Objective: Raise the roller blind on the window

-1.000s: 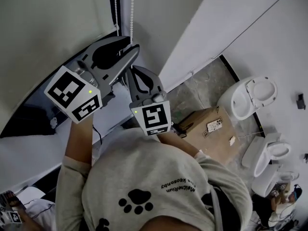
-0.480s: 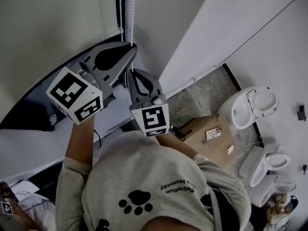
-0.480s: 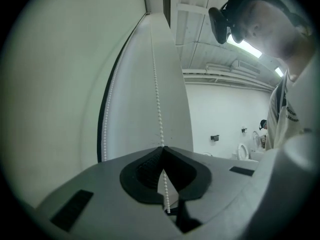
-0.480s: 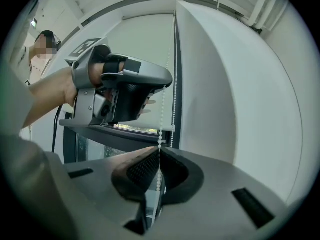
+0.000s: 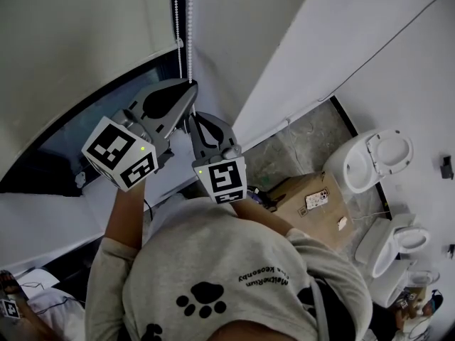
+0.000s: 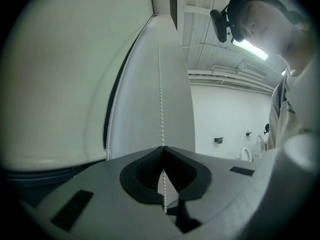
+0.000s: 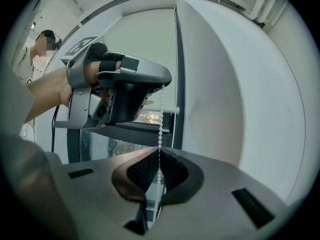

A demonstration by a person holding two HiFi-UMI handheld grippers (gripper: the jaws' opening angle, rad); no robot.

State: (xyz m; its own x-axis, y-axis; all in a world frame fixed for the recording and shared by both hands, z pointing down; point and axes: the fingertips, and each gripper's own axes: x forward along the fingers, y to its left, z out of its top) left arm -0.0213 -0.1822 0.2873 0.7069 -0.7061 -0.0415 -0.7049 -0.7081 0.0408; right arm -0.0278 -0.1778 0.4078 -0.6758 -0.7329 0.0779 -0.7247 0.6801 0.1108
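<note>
White bead chain [image 5: 189, 34] is what both tongs are on. In the head view it hangs in two strands at the right edge of the window [image 5: 92, 123]. The roller blind [image 5: 71, 41] covers the window's upper part, leaving a dark band of glass bare beneath its hem. The left gripper [image 5: 189, 85] sits higher beside the window and the right gripper [image 5: 193, 116] just beneath it. I judge they are stacked this way so I can haul hand over hand.

In the left gripper view, its jaws are closed with the chain pinched at the tip. The beads run up taut along the window's side. The second strand hangs free, nearer the blind.

In the right gripper view, these jaws are clamped too, on the same strand passing between the pads. The left gripper is directly above, in front of the window's glass. Gripping one strand only matters: pulling it down should turn the roller and lift the blind, which is still partly down.
</note>
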